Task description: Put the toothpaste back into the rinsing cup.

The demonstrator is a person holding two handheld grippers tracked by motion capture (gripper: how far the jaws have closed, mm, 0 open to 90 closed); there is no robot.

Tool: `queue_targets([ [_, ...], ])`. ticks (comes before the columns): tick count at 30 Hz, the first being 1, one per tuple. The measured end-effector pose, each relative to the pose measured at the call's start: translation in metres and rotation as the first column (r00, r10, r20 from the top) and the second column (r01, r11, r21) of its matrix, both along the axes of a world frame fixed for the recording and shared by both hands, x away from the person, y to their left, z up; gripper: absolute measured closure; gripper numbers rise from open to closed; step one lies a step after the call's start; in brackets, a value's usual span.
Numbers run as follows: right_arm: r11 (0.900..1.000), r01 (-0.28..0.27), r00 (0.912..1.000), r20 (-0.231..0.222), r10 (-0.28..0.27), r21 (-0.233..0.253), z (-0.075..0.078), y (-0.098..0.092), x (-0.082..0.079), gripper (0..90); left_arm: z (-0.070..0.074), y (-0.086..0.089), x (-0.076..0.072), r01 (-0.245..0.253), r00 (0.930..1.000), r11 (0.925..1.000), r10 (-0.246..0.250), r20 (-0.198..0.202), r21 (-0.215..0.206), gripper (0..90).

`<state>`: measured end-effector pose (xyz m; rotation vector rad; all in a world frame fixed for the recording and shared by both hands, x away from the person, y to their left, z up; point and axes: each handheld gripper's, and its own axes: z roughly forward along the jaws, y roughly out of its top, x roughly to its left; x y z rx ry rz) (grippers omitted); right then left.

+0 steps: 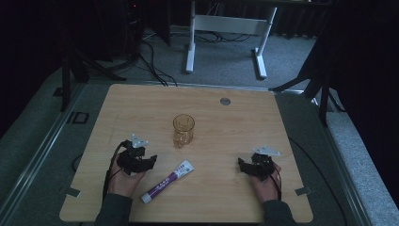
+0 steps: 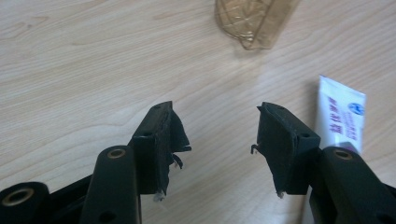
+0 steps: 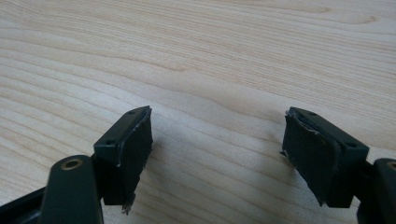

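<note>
A pale wooden bench (image 1: 226, 122) carried two things: an amber see-through cup (image 1: 183, 130) that stood upright near the middle, and a white and purple tube (image 1: 168, 181) that lay flat on the near side of it, slanted so that its cap end pointed toward the near left and its flat crimped end toward the far right. The cup and the tube were apart, with bare wood between them. The left hand-held gripper (image 1: 149, 161) rested low over the bench at the near left, held in the person's left hand (image 1: 124, 179), and its tips lay just beside the tube on the tube's left. Its jaws stood wide apart with nothing between them; in the left gripper view the left hand-held gripper (image 2: 215, 128) showed bare wood in the gap, the tube's (image 2: 340, 116) crimped end sat just to the right of the right jaw, and the base of the cup (image 2: 254, 21) lay farther off, beyond the jaws. The right hand-held gripper (image 1: 241, 165) sat at the near right, well apart from both the cup and the tube, held in the right hand (image 1: 264, 183). It too was wide open and held nothing, and in the right gripper view the right hand-held gripper (image 3: 217, 133) had plain wood grain between its worn black pads (image 3: 135, 149).
</note>
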<state>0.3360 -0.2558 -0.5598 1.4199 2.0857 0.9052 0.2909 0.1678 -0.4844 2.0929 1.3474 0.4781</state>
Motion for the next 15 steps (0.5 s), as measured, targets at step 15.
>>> queue_targets([
  [15, 1.000, 0.000, 1.0000, 0.001, 0.000, 0.001, 0.000, 0.000, 0.000, 24.1, 0.006, -0.011, -0.006, 0.057, 0.9975, 0.9983, -0.057, -0.043, 0.007, 46.3],
])
